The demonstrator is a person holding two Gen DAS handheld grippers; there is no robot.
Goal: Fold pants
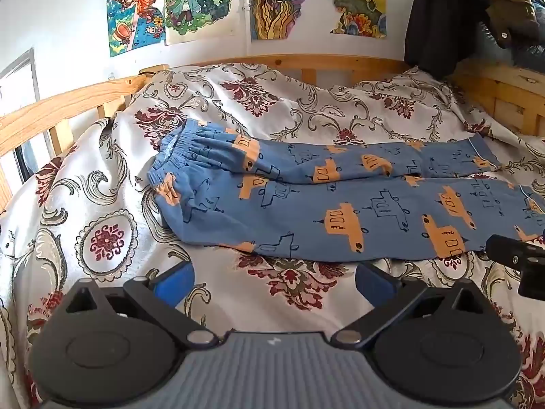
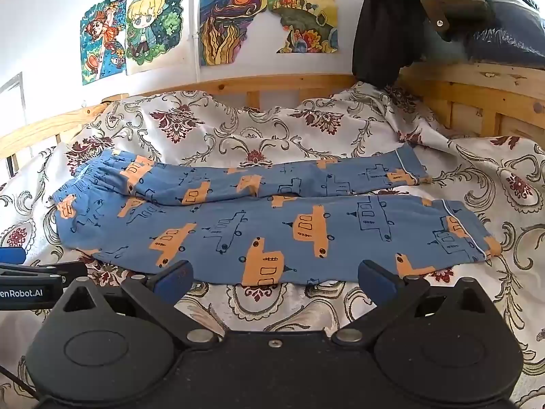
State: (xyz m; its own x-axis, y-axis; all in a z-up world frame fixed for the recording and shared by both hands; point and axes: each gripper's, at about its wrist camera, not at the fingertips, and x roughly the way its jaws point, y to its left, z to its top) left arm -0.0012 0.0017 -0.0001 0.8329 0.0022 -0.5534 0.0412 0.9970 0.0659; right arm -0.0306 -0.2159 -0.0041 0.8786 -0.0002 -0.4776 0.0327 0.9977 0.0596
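A pair of blue pants (image 2: 272, 218) printed with orange and outlined boats lies flat across a bed, on a cream bedspread (image 2: 238, 136) patterned with dark red flowers and grey scrolls. The elastic waistband (image 1: 177, 156) is at the left and the two legs run out to the right, side by side; the far leg looks narrower and slightly rumpled, the near leg wider and smoother, and each ends in a cuff with a thin pale line. The left gripper (image 1: 274, 281) hangs over the bedspread just in front of the pants' near edge, below the waist end, its blue-padded fingers spread wide with nothing between them. The right gripper (image 2: 274, 277) sits further right, its fingers also spread wide and empty, their tips at the near edge of the front leg; whether they touch the cloth cannot be told. A wooden bed frame (image 2: 272, 85) runs behind the bedding, colourful drawings (image 2: 153, 30) hang on the white wall, and dark clothes (image 2: 378, 34) hang over the frame at upper right.
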